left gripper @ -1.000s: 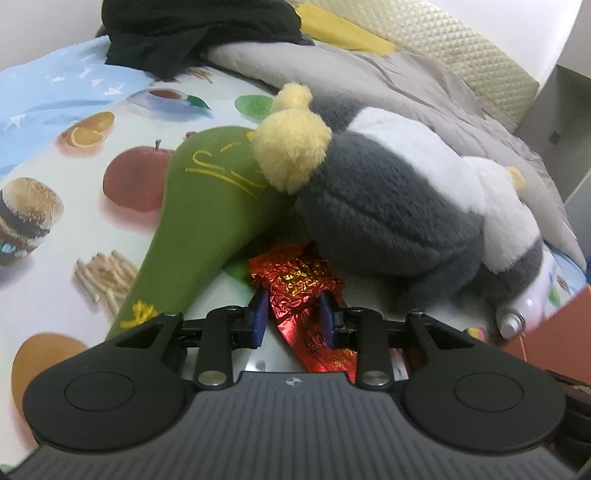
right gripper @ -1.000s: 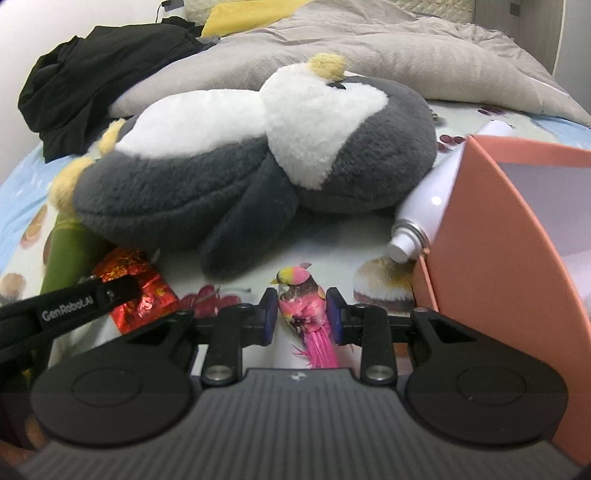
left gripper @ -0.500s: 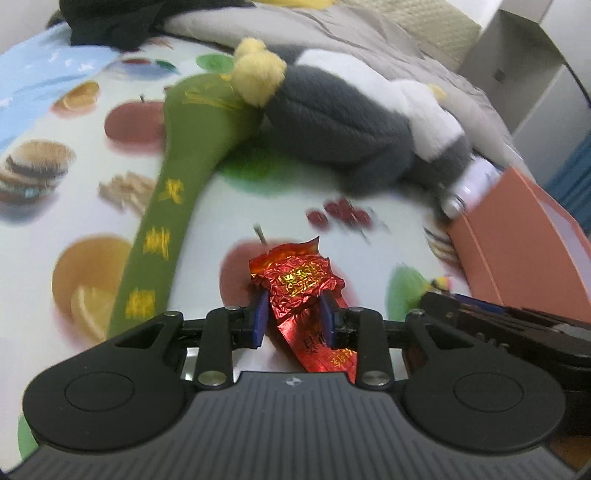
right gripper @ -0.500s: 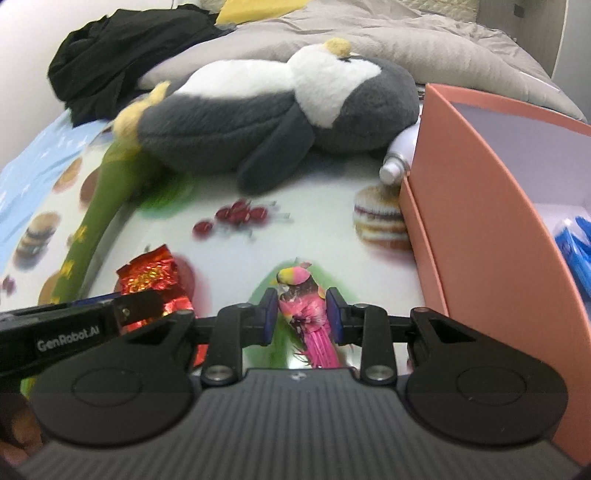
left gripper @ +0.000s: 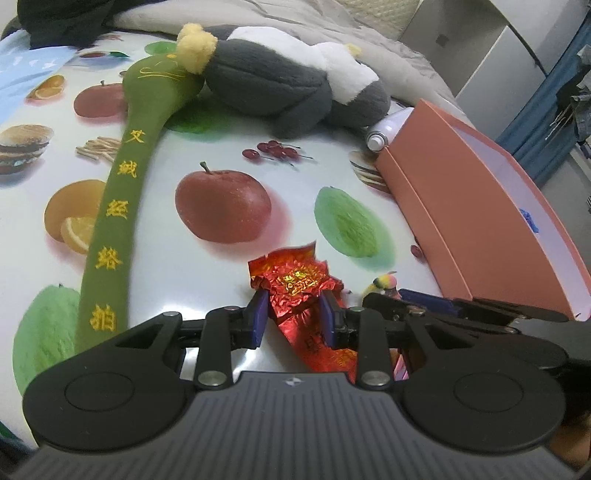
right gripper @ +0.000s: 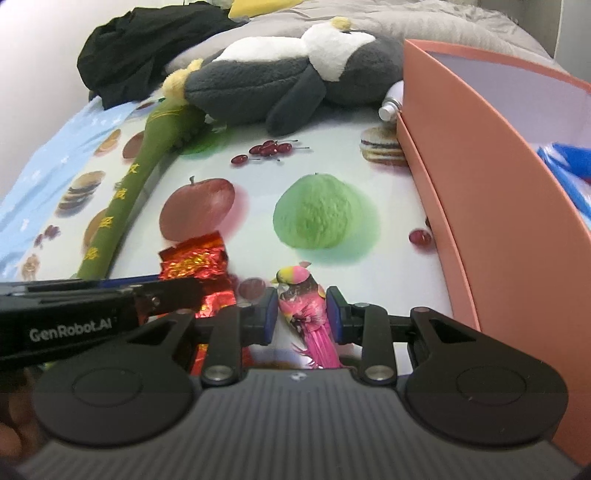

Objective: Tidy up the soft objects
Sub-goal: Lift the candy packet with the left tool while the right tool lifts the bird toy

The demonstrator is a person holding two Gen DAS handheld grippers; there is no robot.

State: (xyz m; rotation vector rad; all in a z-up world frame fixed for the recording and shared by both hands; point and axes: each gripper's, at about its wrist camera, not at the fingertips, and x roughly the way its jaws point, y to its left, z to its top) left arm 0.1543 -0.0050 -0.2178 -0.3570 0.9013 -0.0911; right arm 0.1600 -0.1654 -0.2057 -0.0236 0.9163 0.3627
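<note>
My left gripper (left gripper: 293,314) is shut on a crinkled red foil packet (left gripper: 295,280) and holds it above the fruit-print sheet. My right gripper (right gripper: 302,314) is shut on a pink toy bird (right gripper: 304,295), close beside the left one. The packet also shows in the right wrist view (right gripper: 195,258). A grey-and-white plush penguin (left gripper: 288,85) lies at the far side, with a long green plush bat (left gripper: 125,177) beside it. A salmon-pink box (left gripper: 480,206) stands open at the right, with something blue inside (right gripper: 569,166).
A white spray bottle (left gripper: 388,127) lies between the penguin and the box. Black clothing (right gripper: 144,51) and a grey quilt (left gripper: 295,22) lie at the far end of the bed. A blue curtain (left gripper: 546,122) hangs at the far right.
Both grippers have pulled back from the penguin with their objects still held. The penguin and green bat now look farther away, and the pink box has come into fuller view.
</note>
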